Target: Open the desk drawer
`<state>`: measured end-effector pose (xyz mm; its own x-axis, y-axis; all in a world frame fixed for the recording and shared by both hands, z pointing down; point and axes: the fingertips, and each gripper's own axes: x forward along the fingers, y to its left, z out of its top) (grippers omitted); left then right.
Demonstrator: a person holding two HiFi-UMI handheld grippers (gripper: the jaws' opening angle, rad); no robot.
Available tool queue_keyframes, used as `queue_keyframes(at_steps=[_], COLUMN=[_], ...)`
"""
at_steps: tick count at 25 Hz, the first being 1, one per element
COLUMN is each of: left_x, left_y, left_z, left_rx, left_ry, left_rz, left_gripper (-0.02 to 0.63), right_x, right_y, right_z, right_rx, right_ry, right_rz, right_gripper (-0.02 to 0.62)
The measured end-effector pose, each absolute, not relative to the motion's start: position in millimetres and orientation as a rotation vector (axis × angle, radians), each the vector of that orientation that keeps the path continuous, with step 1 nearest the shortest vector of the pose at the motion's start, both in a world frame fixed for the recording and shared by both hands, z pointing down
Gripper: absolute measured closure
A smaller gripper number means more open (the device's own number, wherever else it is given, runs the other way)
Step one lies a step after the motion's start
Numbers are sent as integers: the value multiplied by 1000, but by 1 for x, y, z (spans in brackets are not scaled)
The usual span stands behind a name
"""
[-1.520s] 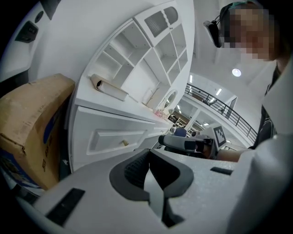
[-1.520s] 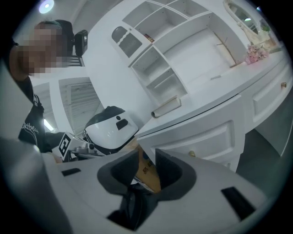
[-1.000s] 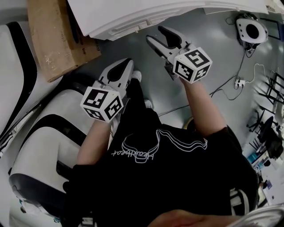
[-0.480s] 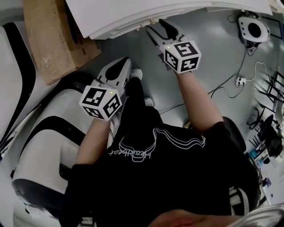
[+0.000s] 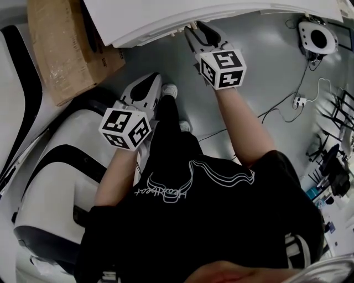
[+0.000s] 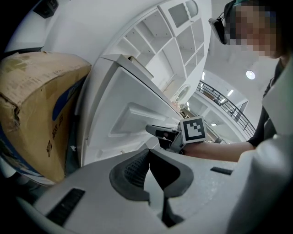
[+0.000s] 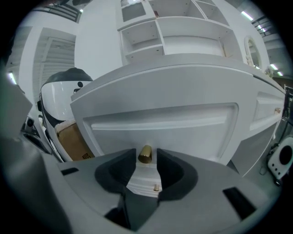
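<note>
Since a second ago the right tongs [image 5: 194,27] have travelled from over the grey floor [image 5: 265,72] up to the white drawer [image 7: 160,119] under the edge of the counter [image 5: 182,10], while the left tongs [image 5: 149,80] have barely shifted beside the person's leg. In the right gripper view the jaws have just been closing and now stand narrow. The brass knob [image 7: 145,154] of the drawer sits between their tips, and a thin sliver of gap seems to show on each side, so the pads flank it closely without clearly pressing on it. The drawer front is a recessed white panel, flush with the counter's face and not pulled out. A second, smaller brass knob [image 7: 156,187] shows lower down between the jaws. In the left gripper view the left tongs are closed, tips meeting with nothing between them. They point toward the counter's side, with the other tongs and their marker cube [image 6: 194,129] reaching in ahead. A cardboard box [image 5: 66,44] stands on the floor to the left of the counter, and white shelving [image 7: 183,32] rises behind it.
</note>
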<state>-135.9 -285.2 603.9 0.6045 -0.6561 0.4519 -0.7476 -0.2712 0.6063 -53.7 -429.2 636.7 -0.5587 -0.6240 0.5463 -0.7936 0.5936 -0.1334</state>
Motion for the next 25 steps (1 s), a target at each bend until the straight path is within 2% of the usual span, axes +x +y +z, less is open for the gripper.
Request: queue_keyframes(at_steps=[7,25], left_x=[-138,-128], left_y=[-282,-252], left_z=[610,619], left_rx=[1976,1990], left_ry=[-1129,-1108], left_rz=[144,169], left_gripper=[601,601], right_x=[-55,-51], right_y=[-430,-421], right_z=[638,639], right_rx=[1180,1165], right_ry=[-2352,-2335], right_rz=[499,426], right_gripper=[495,502])
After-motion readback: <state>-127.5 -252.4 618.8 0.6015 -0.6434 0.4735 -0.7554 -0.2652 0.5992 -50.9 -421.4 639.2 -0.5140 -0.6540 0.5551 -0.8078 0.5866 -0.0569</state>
